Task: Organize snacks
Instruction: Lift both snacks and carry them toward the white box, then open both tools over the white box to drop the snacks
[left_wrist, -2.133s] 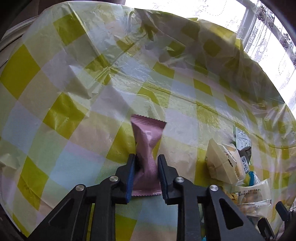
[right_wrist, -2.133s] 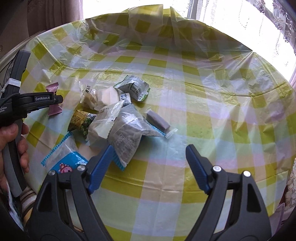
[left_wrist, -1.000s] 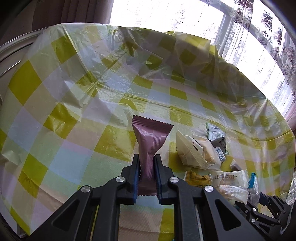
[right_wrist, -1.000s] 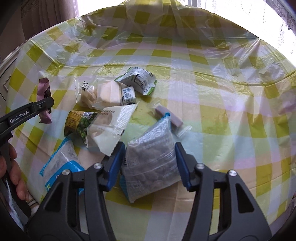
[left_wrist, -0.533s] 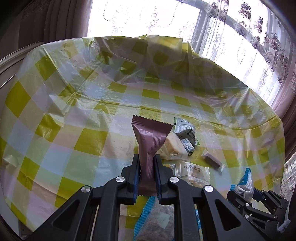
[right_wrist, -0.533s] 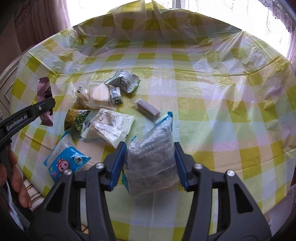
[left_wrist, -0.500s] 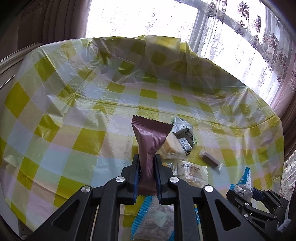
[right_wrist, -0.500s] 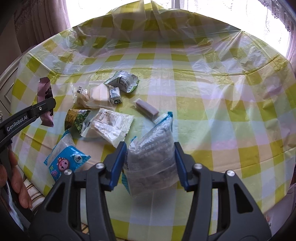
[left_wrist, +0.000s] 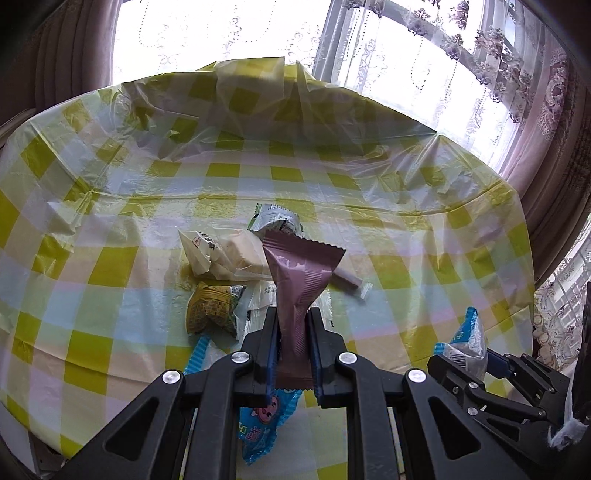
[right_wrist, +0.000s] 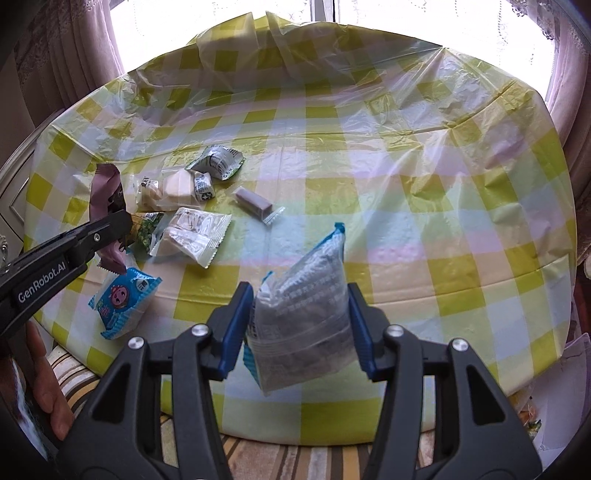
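My left gripper (left_wrist: 293, 319) is shut on a mauve snack packet (left_wrist: 301, 280) and holds it upright above the table; it also shows in the right wrist view (right_wrist: 105, 192). My right gripper (right_wrist: 299, 299) is shut on a clear blue-edged bag of grey snack (right_wrist: 306, 310), held in the air over the table's front edge; the bag shows at the right of the left wrist view (left_wrist: 463, 341). A pile of snacks lies on the checked tablecloth (right_wrist: 406, 206): a white packet (right_wrist: 192, 234), a blue cartoon packet (right_wrist: 123, 299), a green-white pouch (right_wrist: 218, 160), a small purple bar (right_wrist: 255, 199).
A yellow-green packet (left_wrist: 212, 306) and pale wrapped cakes (left_wrist: 225, 254) lie in the pile. The cloth hangs over the round table's edge. Curtains and a bright window (left_wrist: 424, 74) stand behind. A striped surface (right_wrist: 295, 454) lies below the front edge.
Both grippers have lifted and pulled back from the table with their packets; the left one has swung right, so the snack pile now sits straight ahead of it.
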